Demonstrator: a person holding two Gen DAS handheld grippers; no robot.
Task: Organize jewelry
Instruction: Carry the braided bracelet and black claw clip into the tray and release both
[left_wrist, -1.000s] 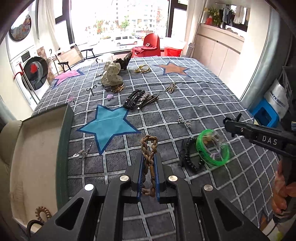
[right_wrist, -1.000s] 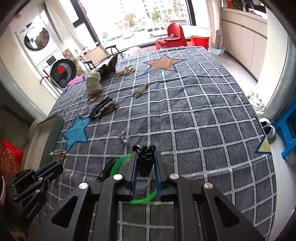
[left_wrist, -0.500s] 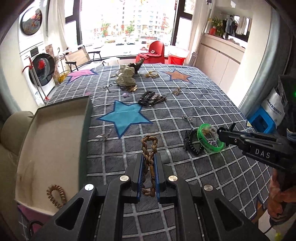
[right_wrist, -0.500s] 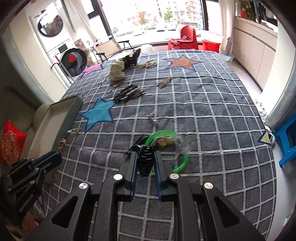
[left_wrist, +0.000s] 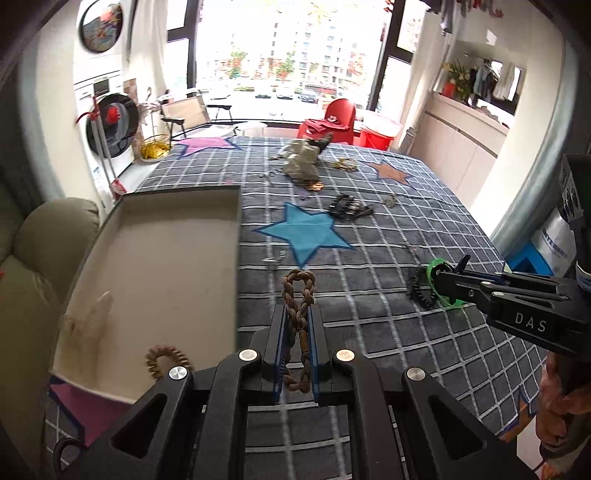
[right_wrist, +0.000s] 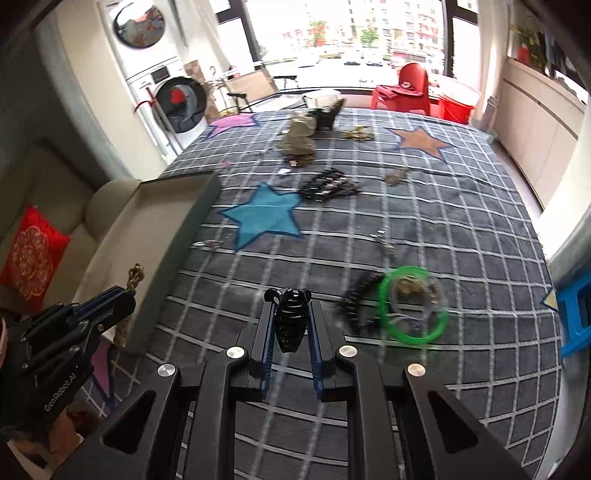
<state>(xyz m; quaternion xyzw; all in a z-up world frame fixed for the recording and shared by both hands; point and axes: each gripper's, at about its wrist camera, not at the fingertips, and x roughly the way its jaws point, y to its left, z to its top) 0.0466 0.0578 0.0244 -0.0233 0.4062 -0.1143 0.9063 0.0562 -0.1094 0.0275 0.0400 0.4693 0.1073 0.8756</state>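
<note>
The left gripper (left_wrist: 297, 321) is clamped on a brown braided bracelet (left_wrist: 298, 291), held above the grey checked bed cover (left_wrist: 369, 317) just beside the open cardboard box (left_wrist: 166, 258). The right gripper (right_wrist: 291, 317) pinches a black ribbed hair clip (right_wrist: 291, 317), with a green bangle (right_wrist: 412, 304) lying on the cover nearby.

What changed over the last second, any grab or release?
No grab or release. Both claws swung over toward the open box: it now fills far more of the left view, and the green bangle has slid off to the right of the right claw. The left claw stays shut on the braided bracelet, the right on the black bracelet. The coiled hair tie stays in the box.
</note>
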